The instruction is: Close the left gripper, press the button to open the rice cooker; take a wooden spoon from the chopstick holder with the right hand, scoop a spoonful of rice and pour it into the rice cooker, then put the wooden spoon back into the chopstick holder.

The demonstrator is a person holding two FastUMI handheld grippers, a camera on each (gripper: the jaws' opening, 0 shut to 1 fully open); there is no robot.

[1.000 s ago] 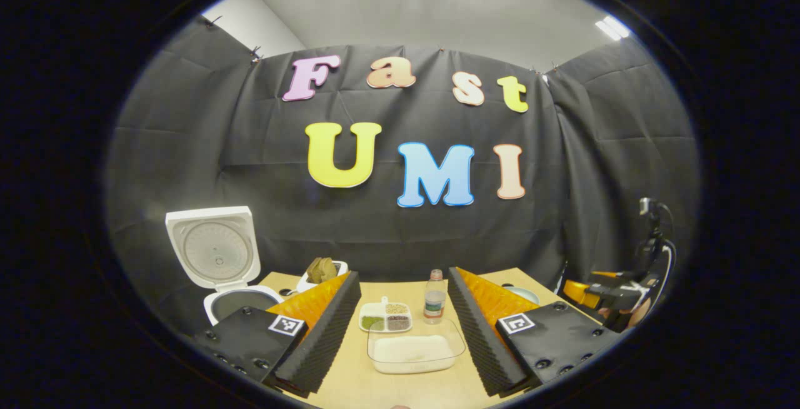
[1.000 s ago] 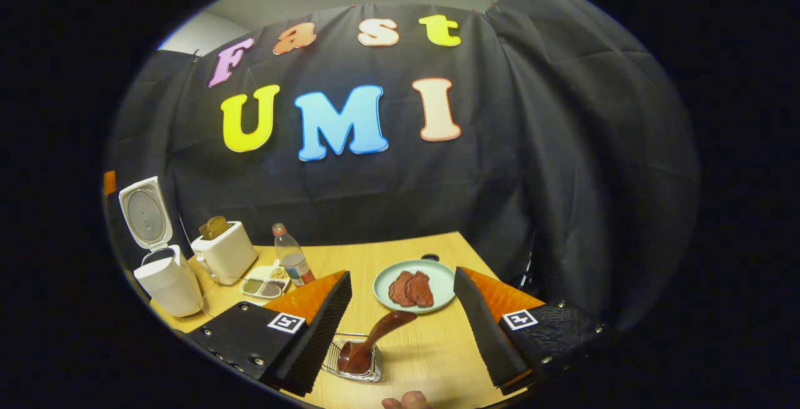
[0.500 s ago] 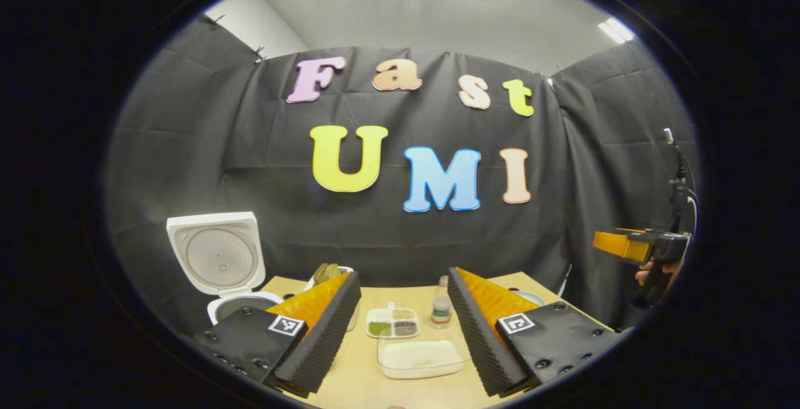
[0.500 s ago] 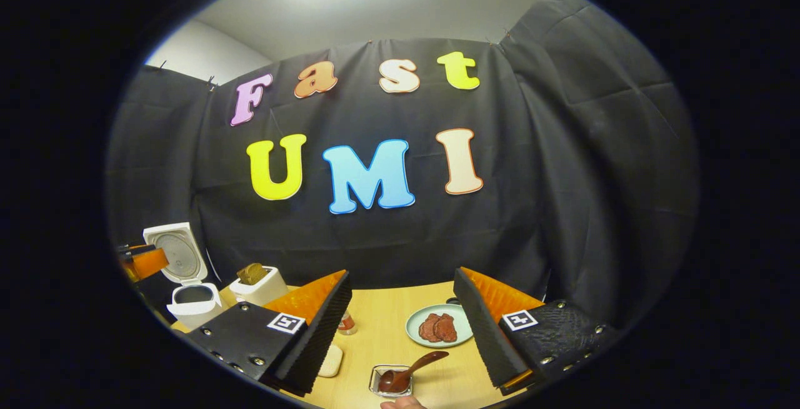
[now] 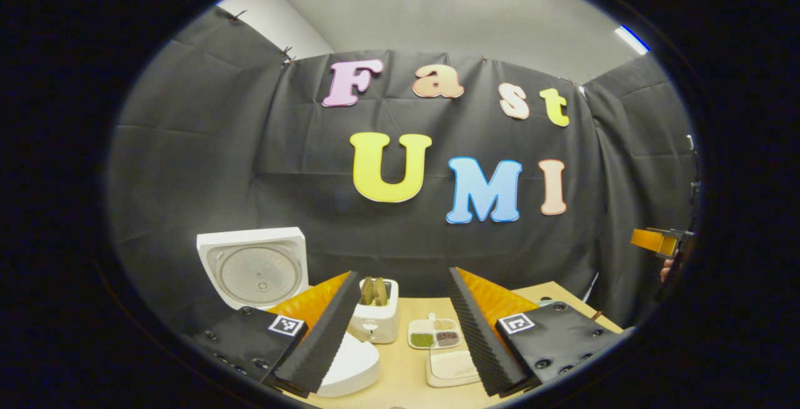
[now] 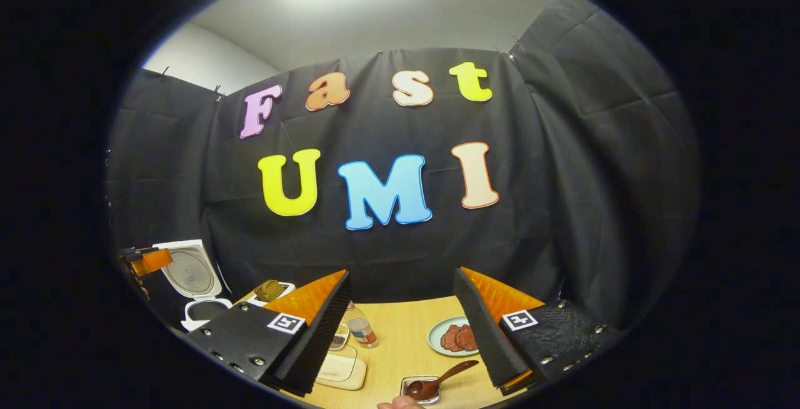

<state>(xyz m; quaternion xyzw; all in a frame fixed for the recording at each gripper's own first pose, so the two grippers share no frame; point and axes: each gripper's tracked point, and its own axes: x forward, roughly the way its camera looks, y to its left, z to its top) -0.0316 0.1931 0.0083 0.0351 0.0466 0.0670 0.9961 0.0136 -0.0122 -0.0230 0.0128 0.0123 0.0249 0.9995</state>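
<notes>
The white rice cooker (image 5: 253,268) stands with its lid up, close to my left gripper (image 5: 404,277), which is open and holds nothing. Its body (image 5: 347,368) sits under the left finger. A clear container of rice (image 5: 453,365) lies on the table below that gripper. The wooden spoon (image 6: 440,379) rests in the metal chopstick holder (image 6: 417,391), low between the fingers of my right gripper (image 6: 402,274). That gripper is open, empty and well above the spoon. The rice cooker (image 6: 194,274) also appears far left in the right gripper view.
On the wooden table (image 6: 400,346) stand a white toaster with bread (image 5: 375,318), a divided dish of grains (image 5: 434,334), a small bottle (image 6: 361,329) and a plate of meat (image 6: 459,337). A fingertip (image 6: 397,404) shows at the bottom edge.
Both grippers have risen away from the table. The left gripper view has swung left, bringing the rice cooker and toaster nearer. The spoon stays in its holder.
</notes>
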